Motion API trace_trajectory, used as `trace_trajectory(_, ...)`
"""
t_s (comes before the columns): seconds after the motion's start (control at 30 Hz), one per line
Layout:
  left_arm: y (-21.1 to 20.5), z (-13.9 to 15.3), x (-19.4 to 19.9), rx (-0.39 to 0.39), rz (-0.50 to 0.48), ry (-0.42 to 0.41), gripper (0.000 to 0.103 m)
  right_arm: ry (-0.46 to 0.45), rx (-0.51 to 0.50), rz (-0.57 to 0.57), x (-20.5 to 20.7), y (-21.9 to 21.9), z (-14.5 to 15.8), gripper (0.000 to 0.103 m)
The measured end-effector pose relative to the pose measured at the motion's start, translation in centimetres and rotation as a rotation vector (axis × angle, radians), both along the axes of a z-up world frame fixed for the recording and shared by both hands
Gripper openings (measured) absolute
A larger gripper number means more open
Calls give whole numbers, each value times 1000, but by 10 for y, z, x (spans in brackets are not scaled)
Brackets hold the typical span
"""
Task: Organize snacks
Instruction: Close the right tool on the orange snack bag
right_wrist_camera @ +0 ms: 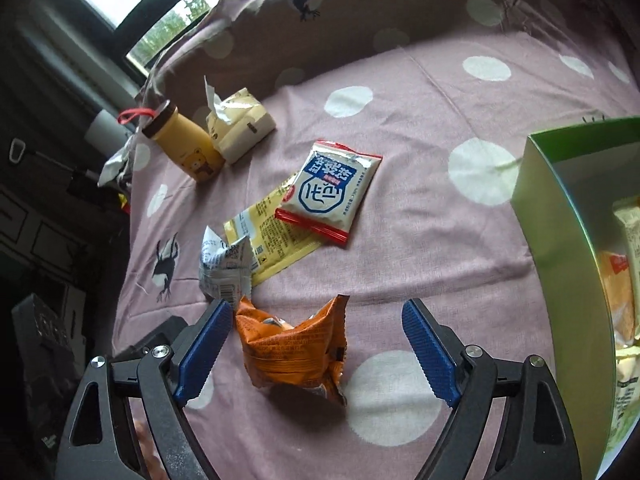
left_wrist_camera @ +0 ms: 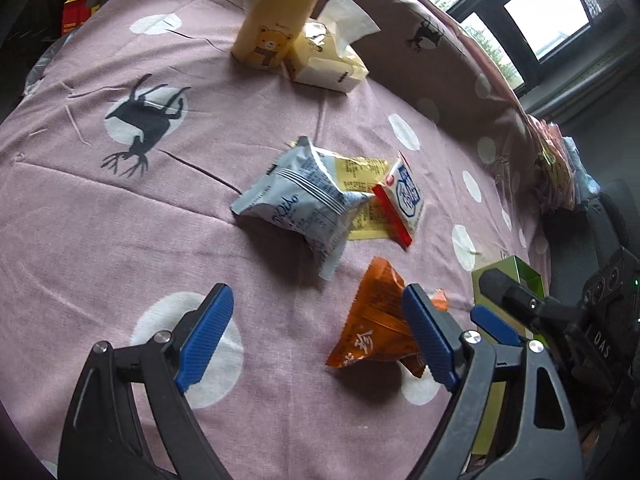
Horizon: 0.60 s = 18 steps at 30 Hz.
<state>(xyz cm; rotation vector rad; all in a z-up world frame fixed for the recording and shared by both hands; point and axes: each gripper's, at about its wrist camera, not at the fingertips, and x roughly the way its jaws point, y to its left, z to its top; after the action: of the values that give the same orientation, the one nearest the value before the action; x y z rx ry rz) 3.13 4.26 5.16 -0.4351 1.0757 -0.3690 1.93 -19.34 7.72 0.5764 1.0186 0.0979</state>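
Observation:
An orange snack packet lies on the pink dotted cloth between the open jaws of my right gripper; it also shows in the left wrist view. My left gripper is open and empty, its right finger just beside that packet. Farther off lie a grey-blue packet, a flat yellow packet and a white packet with red edges. A green box at the right holds several packets. The right gripper also shows in the left wrist view.
A yellow bear bottle and a tissue pack stand at the far side. The cloth rises into a raised back edge. Windows and dark furniture lie beyond.

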Motion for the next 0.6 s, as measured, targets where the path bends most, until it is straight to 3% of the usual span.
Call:
trace_trajectory(0.1, -24, -2, -4, -14, -105, 0, 78, 9, 92, 5, 0, -5, -5, 87)
trace_trajectory(0.27, -53, -8, -9, -1, -206, 8, 72, 27, 108, 50, 4, 6, -13, 87)
trace_trajectory(0.33, -60, -14, -8, 24, -227, 25, 72, 47, 127, 65, 7, 9, -18, 87)
trace_trajectory(0.53, -58, -18, -7, -12, -227, 34, 72, 92, 137, 93, 13, 19, -34, 86)
trace_trajectory(0.6, -60, -19, -7, -23, -235, 42, 69, 117, 124, 98, 16, 23, -40, 78)
